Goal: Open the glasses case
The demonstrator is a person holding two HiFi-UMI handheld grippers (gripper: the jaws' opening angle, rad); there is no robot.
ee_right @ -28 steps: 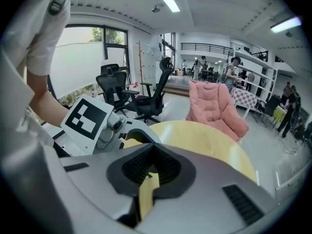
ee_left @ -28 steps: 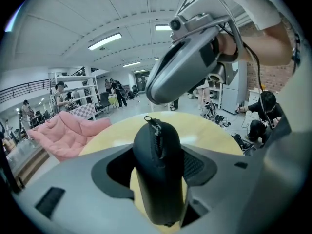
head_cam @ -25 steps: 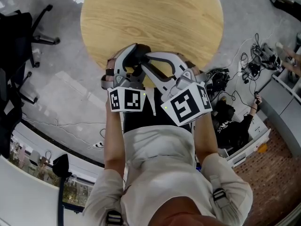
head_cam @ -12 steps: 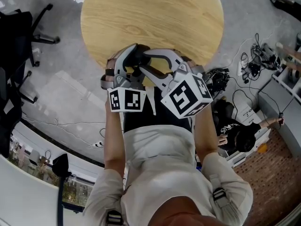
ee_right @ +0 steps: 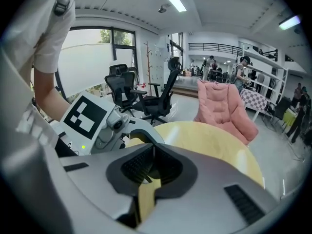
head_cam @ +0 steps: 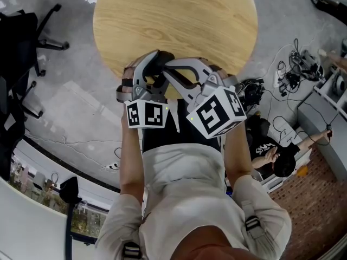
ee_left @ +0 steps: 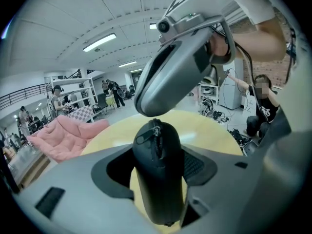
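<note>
A black zippered glasses case [ee_left: 158,174] stands upright between my left gripper's [ee_left: 158,157] jaws, which are shut on its sides, over the near edge of the round wooden table [head_cam: 179,15]. Its zipper pull [ee_left: 146,136] hangs free at the top. My right gripper [ee_left: 148,104] comes in from the right, its tips just above the top of the case. In the right gripper view its jaws [ee_right: 152,152] have just been closing and are now shut. Only a thin dark sliver shows between the pads, and I cannot make out what it is. In the head view both grippers [head_cam: 162,64] meet at the table's near edge.
Office chairs [head_cam: 21,47] stand on the floor to the left. Cables [head_cam: 293,64] and a seated person [head_cam: 276,156] are to the right. A pink padded chair [ee_right: 224,106] and more office chairs [ee_right: 161,96] stand beyond the table.
The right gripper's marker cube tilted half a second ago and has rolled back a little. The left gripper and the case have not moved.
</note>
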